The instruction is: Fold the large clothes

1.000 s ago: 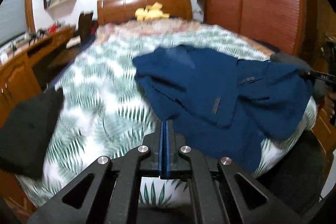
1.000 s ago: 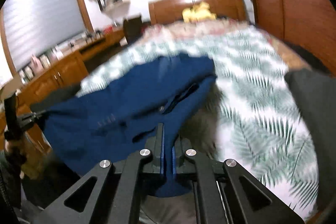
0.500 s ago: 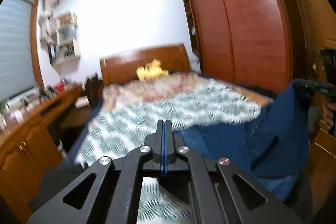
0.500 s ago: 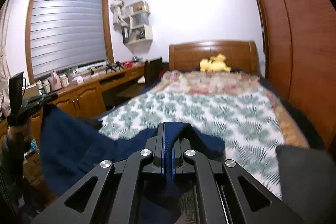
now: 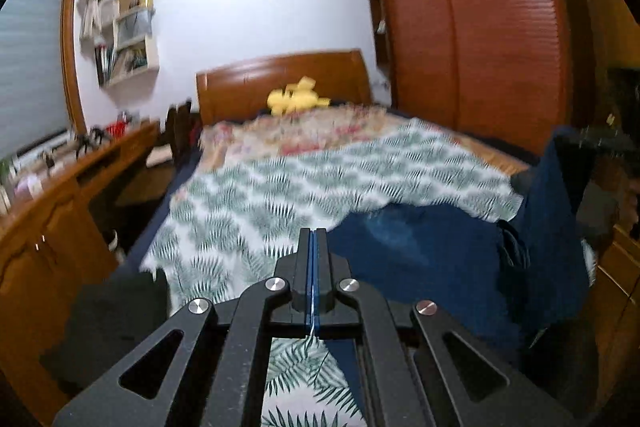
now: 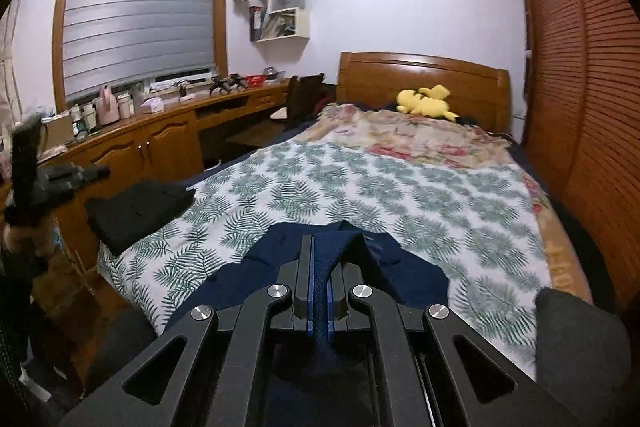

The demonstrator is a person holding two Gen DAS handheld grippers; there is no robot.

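Bed [image 6: 400,195], one navy garment [image 6: 400,267], two black garments [image 6: 136,211]

Right gripper [image 6: 319,247] clamped on fold of navy garment [image 6: 332,267], cloth draped over near end of fern-print bedspread [image 6: 400,195]. Black folded garment [image 6: 140,215] at left bed edge. Yellow plush toy [image 6: 426,101] near headboard [image 6: 424,75].

Matt navy cloth garment [image 6: 400,267], glossy wooden headboard [image 6: 424,75]

A yellow plush toy [image 6: 426,101] lies by the wooden headboard [image 6: 424,75] of the bed [image 6: 400,187]. A wooden desk [image 6: 160,131] with bottles runs under the blinds [image 6: 136,7]; a wall shelf [image 6: 282,7] hangs nearby.
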